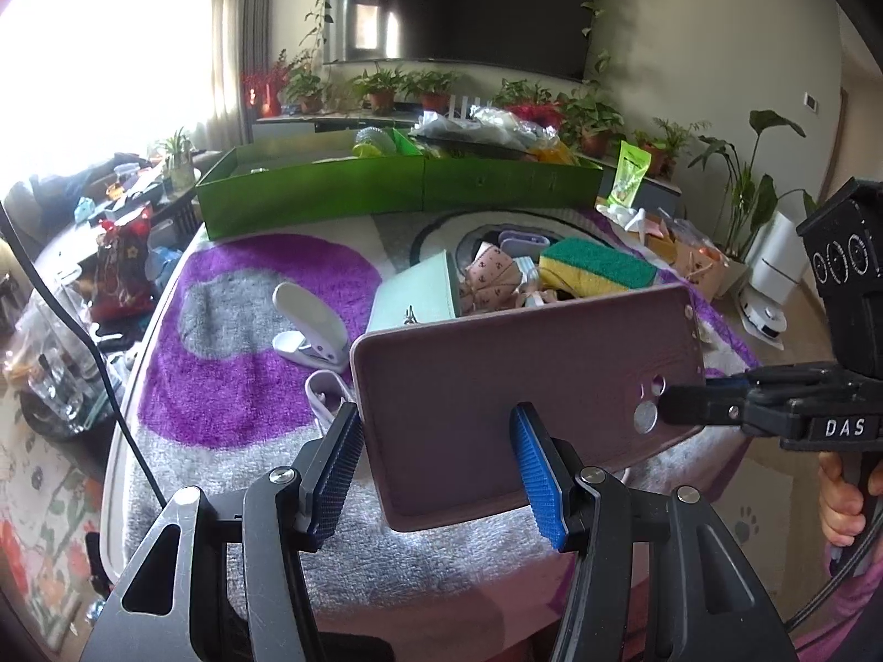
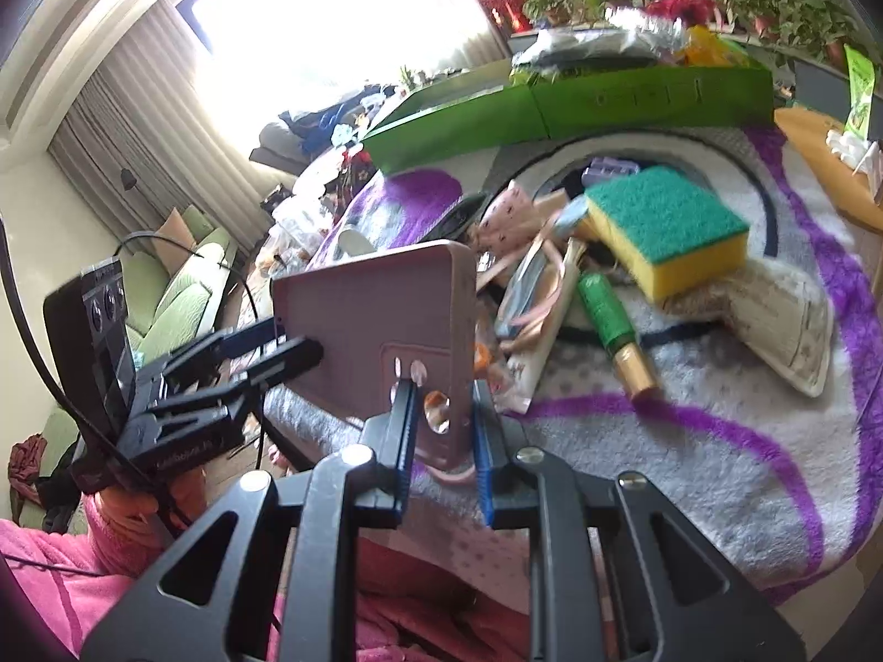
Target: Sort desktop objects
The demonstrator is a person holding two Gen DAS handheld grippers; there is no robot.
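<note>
Clutter beside phone case [image 1: 524,397]: sponge [image 1: 599,267] | hole punch [image 1: 309,325] | green box [image 1: 397,187] behind

Mauve phone case [image 1: 524,386] – rigid, camera cutouts at one end – held tilted above purple-grey rug [image 1: 248,375].

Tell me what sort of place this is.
Most likely a home living room: a wall-mounted television, potted houseplants lined beneath it, a green sofa, and curtains by a bright window.

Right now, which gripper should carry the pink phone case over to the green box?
Probably the left gripper: it grips the phone case across its width, and the green box lies straight ahead. The right gripper only pinches one end.
</note>
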